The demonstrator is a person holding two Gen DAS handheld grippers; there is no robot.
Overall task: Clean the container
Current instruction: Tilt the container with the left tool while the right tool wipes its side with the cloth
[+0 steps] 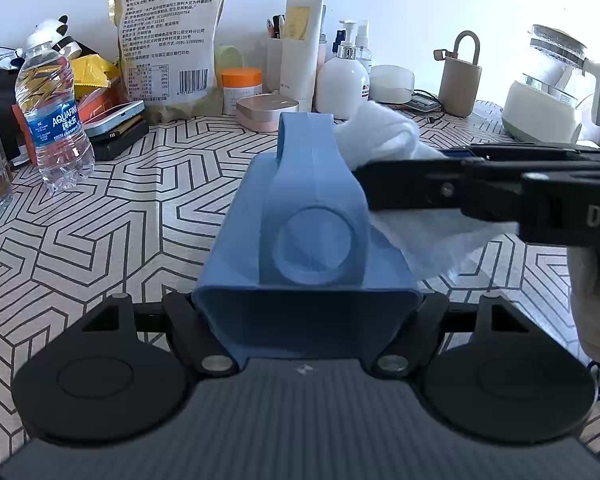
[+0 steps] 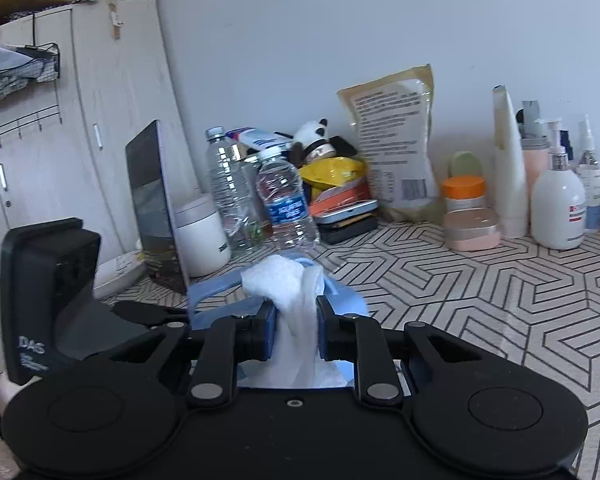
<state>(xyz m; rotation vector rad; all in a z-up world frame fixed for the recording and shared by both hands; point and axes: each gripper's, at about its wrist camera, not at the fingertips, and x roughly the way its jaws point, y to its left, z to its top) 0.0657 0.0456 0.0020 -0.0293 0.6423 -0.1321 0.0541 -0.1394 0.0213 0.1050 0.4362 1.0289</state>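
Container [image 1: 308, 216] clamped in left gripper [image 1: 306, 320]; right gripper [image 2: 295, 334] pinches wipe [image 2: 287, 292].

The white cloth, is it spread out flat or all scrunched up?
Scrunched up. The white cloth is bunched between the right gripper fingers, its wad resting against the blue plastic container.

Blue container [image 1: 295, 220], white cloth [image 2: 287, 292], black grippers, beige tablecloth [image 1: 139, 216] with black geometric lines, orange-lidded jar [image 1: 241, 88], blue-labelled bottle [image 1: 53, 120]
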